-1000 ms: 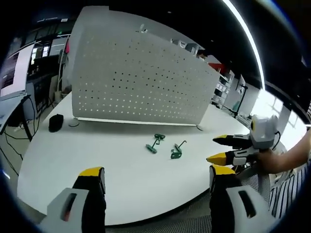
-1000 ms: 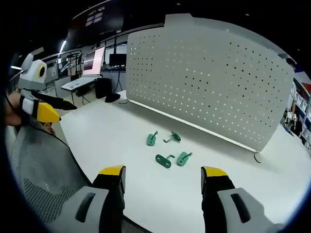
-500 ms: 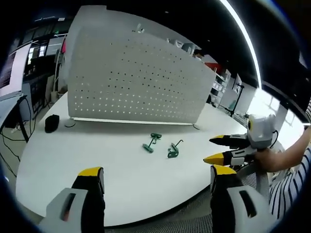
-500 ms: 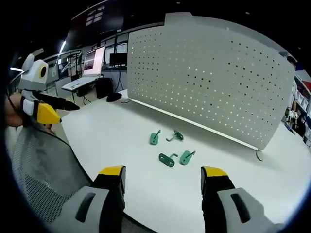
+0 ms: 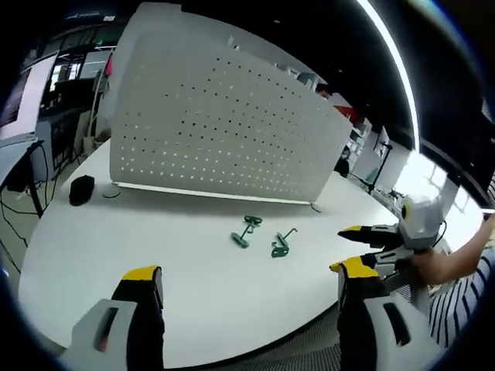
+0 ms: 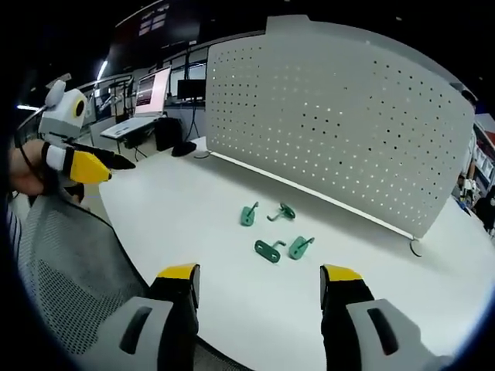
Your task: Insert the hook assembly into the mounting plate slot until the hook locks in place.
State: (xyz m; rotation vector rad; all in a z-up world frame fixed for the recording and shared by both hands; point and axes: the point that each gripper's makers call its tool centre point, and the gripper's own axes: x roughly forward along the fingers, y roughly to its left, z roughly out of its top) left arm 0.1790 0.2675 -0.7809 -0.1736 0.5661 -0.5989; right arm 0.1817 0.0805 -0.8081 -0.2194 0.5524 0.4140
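Four green hooks (image 6: 272, 232) lay mid-desk, their shapes too small to read. The perforated plate (image 6: 340, 131) stood along the white desk (image 6: 193, 216) far edge. Left tool (image 5: 247, 290) and right tool (image 6: 259, 286) were apart, empty.

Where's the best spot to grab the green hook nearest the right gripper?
Probably by its flat oval base plate. That hook lies flat on the white table with nothing touching it, so bring the open right gripper down from above, jaws straddling the plate.

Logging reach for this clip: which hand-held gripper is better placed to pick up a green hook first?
Right, marginally. Its open jaws frame the four green hooks almost straight ahead; the left hand-held gripper sees them further off. Both are empty.
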